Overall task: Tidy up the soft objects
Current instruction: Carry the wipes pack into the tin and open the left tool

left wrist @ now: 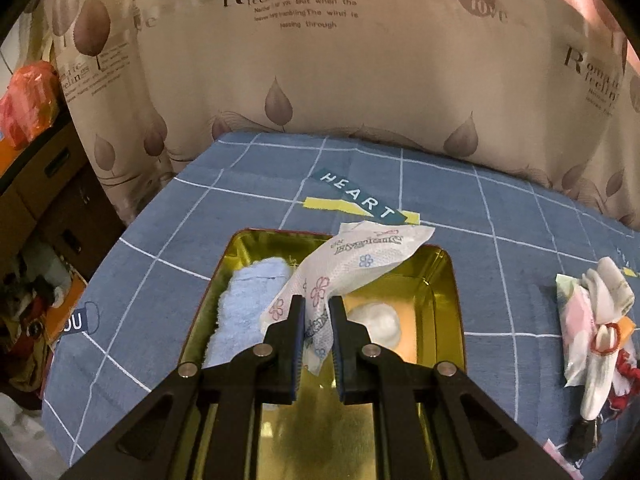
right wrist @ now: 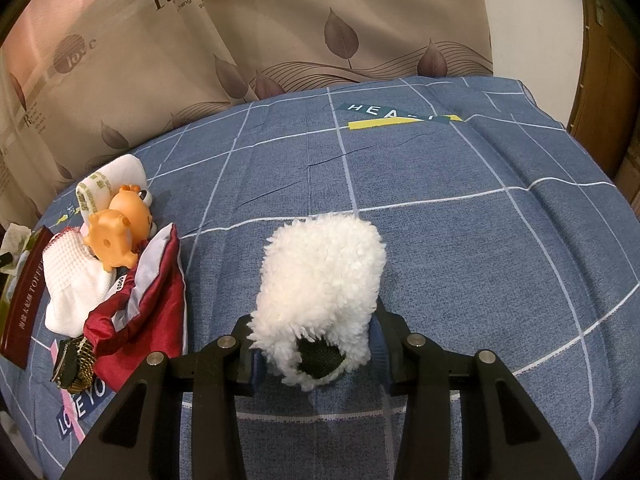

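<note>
In the left wrist view, my left gripper (left wrist: 317, 316) is shut on a white printed wrapper packet (left wrist: 352, 258) and holds it over a gold tin tray (left wrist: 444, 276). The tray holds a light blue towel (left wrist: 248, 312) on its left and a white cotton ball (left wrist: 380, 322) on its right. In the right wrist view, my right gripper (right wrist: 316, 344) is shut on a white fluffy fleece item (right wrist: 324, 280) with a black opening, above the blue checked bedsheet (right wrist: 460, 220).
A pile at the left of the right wrist view holds an orange rubber toy (right wrist: 120, 232), a white knitted cloth (right wrist: 72, 280), a red satin pouch (right wrist: 148, 312) and a dark red box (right wrist: 24, 300). The same pile (left wrist: 596, 320) shows at the right of the left wrist view. A leaf-print curtain (left wrist: 320, 80) hangs behind.
</note>
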The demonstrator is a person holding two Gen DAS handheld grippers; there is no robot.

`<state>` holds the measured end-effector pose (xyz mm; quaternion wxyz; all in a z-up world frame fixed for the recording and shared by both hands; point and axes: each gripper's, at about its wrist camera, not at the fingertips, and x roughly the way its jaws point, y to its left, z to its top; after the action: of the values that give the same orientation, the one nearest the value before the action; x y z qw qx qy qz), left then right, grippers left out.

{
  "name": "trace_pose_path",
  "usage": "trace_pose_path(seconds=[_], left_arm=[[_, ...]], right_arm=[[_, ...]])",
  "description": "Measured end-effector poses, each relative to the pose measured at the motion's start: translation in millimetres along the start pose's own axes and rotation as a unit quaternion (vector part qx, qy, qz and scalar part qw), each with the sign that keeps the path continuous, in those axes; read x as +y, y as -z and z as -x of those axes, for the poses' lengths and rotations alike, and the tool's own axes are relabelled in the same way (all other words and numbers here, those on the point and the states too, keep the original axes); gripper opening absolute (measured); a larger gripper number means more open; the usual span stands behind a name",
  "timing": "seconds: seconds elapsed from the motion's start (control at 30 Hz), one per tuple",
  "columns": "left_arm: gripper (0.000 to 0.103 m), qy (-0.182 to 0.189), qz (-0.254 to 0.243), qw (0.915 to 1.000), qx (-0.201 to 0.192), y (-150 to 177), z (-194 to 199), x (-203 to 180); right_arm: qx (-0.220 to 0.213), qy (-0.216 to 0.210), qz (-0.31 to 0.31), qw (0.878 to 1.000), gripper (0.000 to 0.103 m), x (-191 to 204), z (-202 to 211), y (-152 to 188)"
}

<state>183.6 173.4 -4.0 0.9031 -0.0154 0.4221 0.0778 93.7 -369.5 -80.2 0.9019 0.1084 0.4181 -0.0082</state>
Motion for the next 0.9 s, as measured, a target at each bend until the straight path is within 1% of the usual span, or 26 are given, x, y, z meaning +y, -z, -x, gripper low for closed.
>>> trace_pose_path(seconds=[0.17,0.23,0.3,0.33,0.37,0.4,0.53,0.67,0.8,0.9], left_arm=[[0.013,-0.002,0.01,0.9999,0.013,-1,-7,-3],[0.02,-0.003,0.009,0.9998,0.015,-2,-9,-4],[0.034,0.001,0.009,0.9997,0.023,-2,-11,-5],[0.039,0.002,0.008,0.9996,0.026,-1,-11,-6],[0.047,0.001,0.007,0.9996,0.026,0,-11,-7],[0.049,-0.001,0.004,0.9996,0.028,0,-10,-7],[0.05,0.01,0.006,0.9997,0.021,2,-3,-8],[0.05,0.028,0.008,0.9994,0.021,3,6,-7],[0.051,0.046,0.007,0.9989,0.007,5,24,-6],[0.051,0.049,0.013,0.9987,-0.001,11,38,-1]], right_arm=[[0.0,0.001,0.001,1.0,0.041,0,0,0],[0.0,0.001,0.0,1.0,0.041,0,0,0],[0.0,0.001,0.0,1.0,0.041,0,0,0],[0.0,0.001,0.0,1.0,0.041,0,0,0],[0.0,0.001,0.0,1.0,0.041,0,0,0],[0.0,0.001,0.0,1.0,0.041,0,0,0],[0.001,0.002,0.001,1.0,0.041,0,-1,1],[0.001,0.003,0.002,1.0,0.041,0,-1,1],[0.001,0.005,0.004,1.0,0.041,0,-1,1],[0.001,0.006,0.004,1.0,0.041,1,-1,1]])
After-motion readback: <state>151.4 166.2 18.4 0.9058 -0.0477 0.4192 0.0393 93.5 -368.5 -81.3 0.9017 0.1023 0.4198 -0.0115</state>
